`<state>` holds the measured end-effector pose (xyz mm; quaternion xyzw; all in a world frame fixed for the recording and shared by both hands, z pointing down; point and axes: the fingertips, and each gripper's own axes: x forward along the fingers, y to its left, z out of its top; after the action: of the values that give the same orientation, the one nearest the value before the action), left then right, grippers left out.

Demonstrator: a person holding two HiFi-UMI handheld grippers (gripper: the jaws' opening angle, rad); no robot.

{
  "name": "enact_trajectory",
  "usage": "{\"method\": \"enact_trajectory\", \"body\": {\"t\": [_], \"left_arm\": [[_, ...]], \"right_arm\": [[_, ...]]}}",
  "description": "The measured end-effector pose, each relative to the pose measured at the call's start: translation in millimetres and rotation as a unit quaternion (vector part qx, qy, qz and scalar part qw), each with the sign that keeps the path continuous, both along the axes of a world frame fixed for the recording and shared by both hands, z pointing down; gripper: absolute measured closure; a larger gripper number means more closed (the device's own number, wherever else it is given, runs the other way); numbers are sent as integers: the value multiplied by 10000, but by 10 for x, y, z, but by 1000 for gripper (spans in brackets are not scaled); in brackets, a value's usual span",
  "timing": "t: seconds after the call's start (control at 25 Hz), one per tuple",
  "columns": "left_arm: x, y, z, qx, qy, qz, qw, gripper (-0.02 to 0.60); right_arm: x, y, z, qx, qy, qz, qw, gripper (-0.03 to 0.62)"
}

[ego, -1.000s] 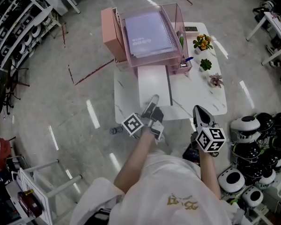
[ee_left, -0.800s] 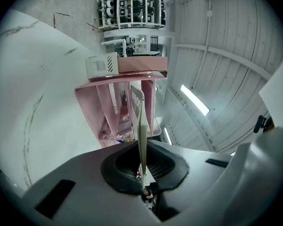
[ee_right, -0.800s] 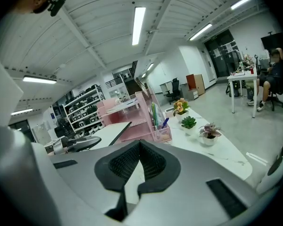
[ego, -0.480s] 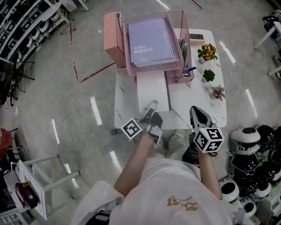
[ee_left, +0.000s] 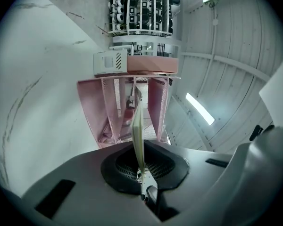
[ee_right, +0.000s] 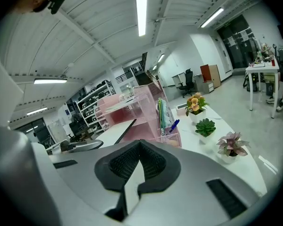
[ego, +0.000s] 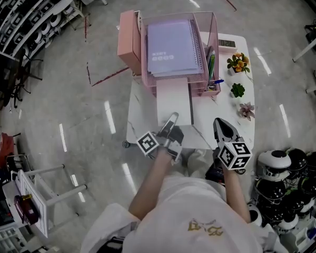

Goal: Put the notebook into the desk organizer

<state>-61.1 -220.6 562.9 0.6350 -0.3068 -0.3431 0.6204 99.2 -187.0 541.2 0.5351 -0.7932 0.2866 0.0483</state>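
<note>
A pale notebook point(ego: 173, 101) with a dark spine lies flat on the white table point(ego: 224, 109). Its far end reaches under the pink desk organizer point(ego: 128, 36). My left gripper point(ego: 171, 119) is shut on the notebook's near edge. In the left gripper view the notebook point(ee_left: 137, 126) shows edge-on between the pads of the left gripper point(ee_left: 140, 147), pointing at the organizer point(ee_left: 108, 112). My right gripper point(ego: 220, 123) hovers over the table's near right edge, shut and empty. The right gripper point(ee_right: 140, 149) looks toward the organizer point(ee_right: 148, 109).
A purple spiral notebook point(ego: 171, 49) lies in the organizer's top tray, with pens point(ego: 210, 67) in its right pocket. Three small potted plants point(ego: 237, 90) line the table's right side. Black-and-white helmets point(ego: 284, 188) crowd the floor at right; shelving point(ego: 21, 15) stands at left.
The head view has drifted a little, so the table sits slightly lower in frame. Both grippers and the notebook hold their places relative to the table.
</note>
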Motion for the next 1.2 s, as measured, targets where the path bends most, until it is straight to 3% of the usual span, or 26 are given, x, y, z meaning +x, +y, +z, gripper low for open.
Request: {"method": "enact_trajectory", "body": {"t": [0.76,1.2], "left_arm": [[118,-288,90,-151,-219,46,9996,554],[166,-520,72,-152,-158,-47,9997,555]], "right_arm": [[176,-208,60,-62,-29,14,10000,582],[298,-320,93,-77,-30,64,9999,582]]}}
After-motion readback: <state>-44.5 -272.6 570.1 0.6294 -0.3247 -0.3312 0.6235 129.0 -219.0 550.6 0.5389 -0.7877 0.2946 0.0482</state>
